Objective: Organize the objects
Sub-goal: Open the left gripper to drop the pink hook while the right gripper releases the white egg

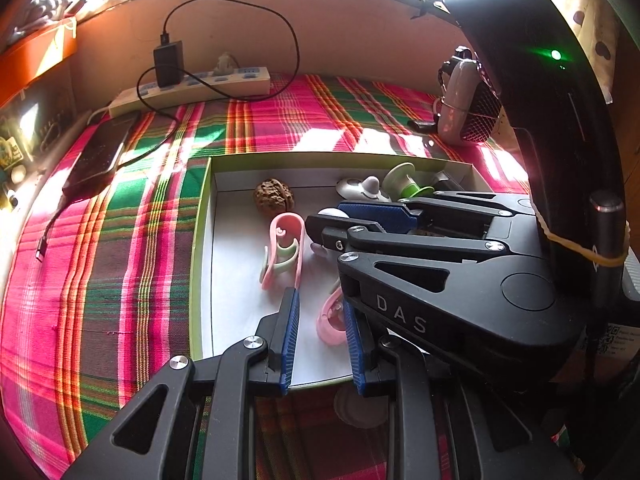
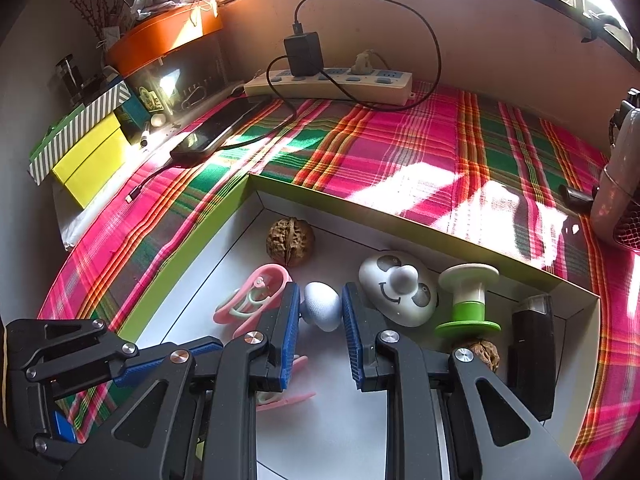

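Observation:
A green-walled white box [image 1: 202,208] [image 2: 224,216] lies on the plaid cloth. In it are a walnut [image 1: 274,196] [image 2: 290,240], a pink clip [image 1: 282,250] [image 2: 252,298], a second pink clip [image 1: 330,318], a white egg-shaped piece [image 2: 322,310], a panda-face piece [image 2: 396,292], a green-and-white spool [image 2: 468,300], a second walnut [image 2: 482,354] and a black block [image 2: 532,352]. My right gripper [image 2: 320,320] [image 1: 340,224] is open, its pads on either side of the egg-shaped piece. My left gripper [image 1: 320,336] is open over the second pink clip.
A power strip [image 2: 328,84] with a black charger [image 2: 303,56] and cable sits at the back by the wall. A phone [image 2: 220,128] lies at the left. Yellow and striped boxes [image 2: 88,156] stand far left. A small fan [image 1: 466,100] stands at the right.

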